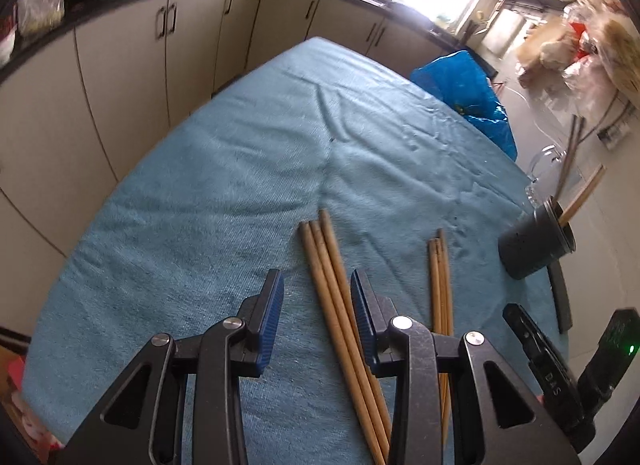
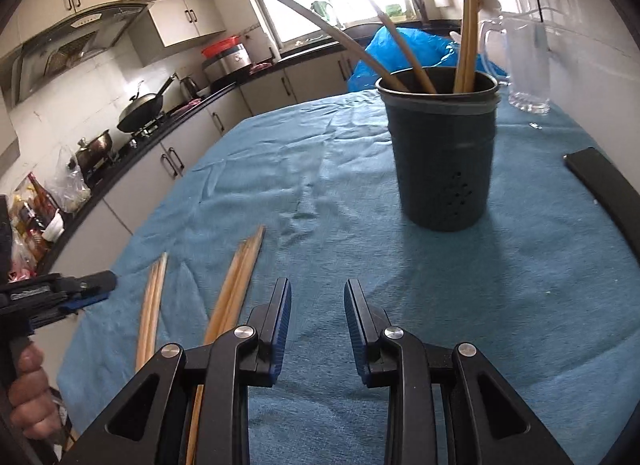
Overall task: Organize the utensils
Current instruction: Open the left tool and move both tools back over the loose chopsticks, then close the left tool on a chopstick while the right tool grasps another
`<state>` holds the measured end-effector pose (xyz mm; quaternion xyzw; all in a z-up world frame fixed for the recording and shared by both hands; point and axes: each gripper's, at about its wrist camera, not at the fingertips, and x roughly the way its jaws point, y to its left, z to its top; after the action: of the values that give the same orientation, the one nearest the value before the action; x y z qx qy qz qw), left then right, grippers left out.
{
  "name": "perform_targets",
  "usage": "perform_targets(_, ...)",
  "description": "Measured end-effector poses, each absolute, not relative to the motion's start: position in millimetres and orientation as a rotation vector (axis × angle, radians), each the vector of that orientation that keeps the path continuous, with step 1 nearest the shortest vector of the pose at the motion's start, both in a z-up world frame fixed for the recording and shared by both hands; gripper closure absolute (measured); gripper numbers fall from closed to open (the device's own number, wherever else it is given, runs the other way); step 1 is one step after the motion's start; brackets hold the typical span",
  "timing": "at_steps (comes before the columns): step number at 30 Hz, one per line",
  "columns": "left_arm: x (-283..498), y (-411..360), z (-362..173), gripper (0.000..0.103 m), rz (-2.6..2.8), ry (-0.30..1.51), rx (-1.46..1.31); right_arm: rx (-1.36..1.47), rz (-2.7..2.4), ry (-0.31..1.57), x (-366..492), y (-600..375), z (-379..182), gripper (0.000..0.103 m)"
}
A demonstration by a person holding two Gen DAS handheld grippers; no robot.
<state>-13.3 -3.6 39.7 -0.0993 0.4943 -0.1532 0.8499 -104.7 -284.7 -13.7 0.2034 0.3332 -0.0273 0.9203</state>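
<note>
Standing beyond chopsticks (image 2: 234, 289): dark holder (image 2: 442, 153), jug (image 2: 528, 65).

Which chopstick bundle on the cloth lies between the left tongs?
The thicker bundle; it runs between the open left tongs. The thinner bundle lies outside them.

Cloth (image 2: 320, 185) bare left of holder (image 2: 442, 153); pitcher (image 2: 528, 65), bag (image 2: 404, 49) crowd behind.
</note>
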Motion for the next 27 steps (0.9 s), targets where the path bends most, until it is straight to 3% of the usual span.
perform_targets(8, 4, -7, 23, 0.07, -0.3, 1.109, -0.245, 0.503, -0.031, 0.691, -104, -298, -22, 0.073)
perform_targets(15, 15, -17, 16, 0.084, -0.248, 1.137, -0.194, 0.495, -0.021, 0.679, -107, -296, -19, 0.073)
perform_targets(27, 29, -34, 17, 0.085, -0.199, 1.19, -0.114, 0.496, -0.012, 0.683, -106, -295, -19, 0.073)
